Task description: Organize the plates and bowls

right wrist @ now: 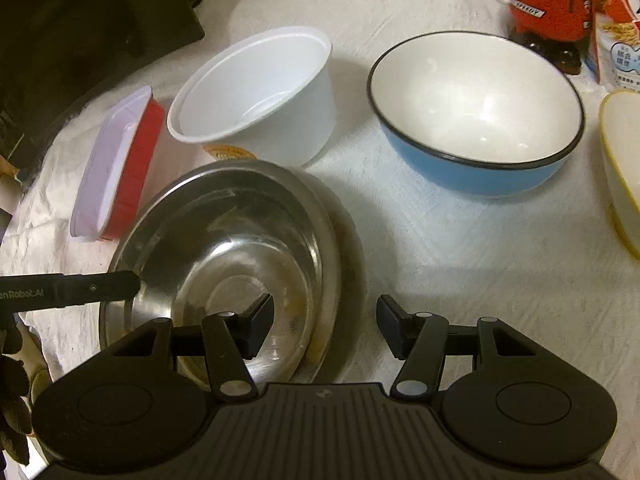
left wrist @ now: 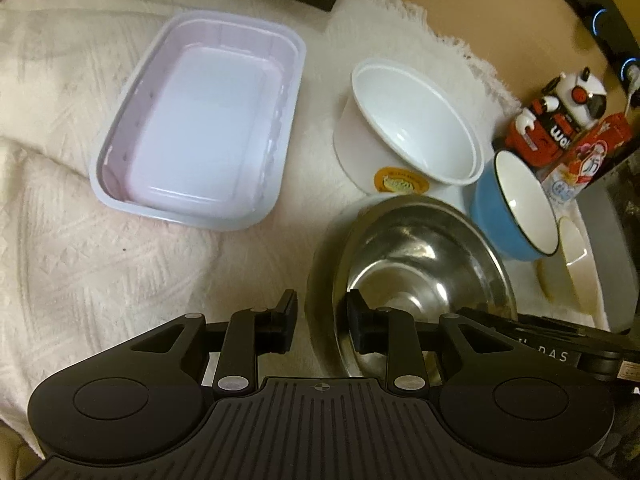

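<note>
A steel bowl [left wrist: 420,264] sits on the white cloth; it also shows in the right wrist view [right wrist: 224,248]. My left gripper [left wrist: 322,326] is open, its jaws straddling the bowl's near-left rim without closing on it. My right gripper [right wrist: 326,330] is open and straddles the bowl's right rim. A white plastic bowl [left wrist: 412,128] [right wrist: 260,96] stands behind the steel bowl. A blue bowl with a white inside [left wrist: 516,208] [right wrist: 476,112] stands to the right. A rectangular white tray [left wrist: 200,128] lies to the left, red-sided in the right wrist view [right wrist: 120,168].
A cream dish with a yellow rim [right wrist: 624,168] [left wrist: 572,256] lies at the far right. A red and white toy figure [left wrist: 556,116] and a snack box [left wrist: 588,156] stand behind the blue bowl. A dark box [right wrist: 80,20] stands at the back left.
</note>
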A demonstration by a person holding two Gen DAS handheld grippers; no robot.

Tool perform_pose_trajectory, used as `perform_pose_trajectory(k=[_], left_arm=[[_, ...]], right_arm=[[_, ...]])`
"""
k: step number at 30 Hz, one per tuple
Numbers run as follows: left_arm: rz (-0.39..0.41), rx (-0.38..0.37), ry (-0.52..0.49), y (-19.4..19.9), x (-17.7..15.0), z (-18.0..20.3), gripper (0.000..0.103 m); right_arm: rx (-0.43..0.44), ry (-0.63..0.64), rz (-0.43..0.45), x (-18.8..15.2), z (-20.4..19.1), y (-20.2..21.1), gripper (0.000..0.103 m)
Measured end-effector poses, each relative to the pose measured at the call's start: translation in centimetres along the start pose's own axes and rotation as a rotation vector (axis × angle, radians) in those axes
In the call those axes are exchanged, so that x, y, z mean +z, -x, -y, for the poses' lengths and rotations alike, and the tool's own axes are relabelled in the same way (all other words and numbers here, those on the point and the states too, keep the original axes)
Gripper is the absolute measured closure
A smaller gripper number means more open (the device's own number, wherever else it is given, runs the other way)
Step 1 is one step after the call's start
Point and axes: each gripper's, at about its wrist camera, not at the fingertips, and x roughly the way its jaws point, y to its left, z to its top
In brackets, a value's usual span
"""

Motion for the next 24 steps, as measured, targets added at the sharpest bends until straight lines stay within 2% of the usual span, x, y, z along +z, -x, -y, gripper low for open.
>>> perform_pose_trajectory(k=[9,11,15,17,21,24], left_arm=[[-0.027,-0.009,0.023,-1.7,0.1,-0.6,0.064],[-0.031,-0.012,0.017,-2.1,0.2,-0.6,0.064],[-0.043,-0.038,0.022,-3.2,0.5,-0.4,0.074],[-0.054,-0.044,0.030,-3.3,0.6,-0.1,0.068],[-0.068,-0.026,0.016,-3.4,0.7,0.9,0.060],[-0.079,-0.029,0.006,-3.6,0.8,1.7,0.058]], right_arm=[[0.003,0.005,-0.018,-0.1,0.0,-0.8,0.046],[0.001,0.010,-0.022,-0.1,-0.2,-1.1,0.046],[0.003,0.010,-0.025,0.1,-0.5,-1.6,0.046],[0.026,0.013,-0.030,0.2,-0.8,-1.7,0.048],[0.018,0.007,-0.038,0.4,-0.8,-1.7,0.048],[0.009,0.018,-0.021,0.1,-0.6,-0.9,0.049]])
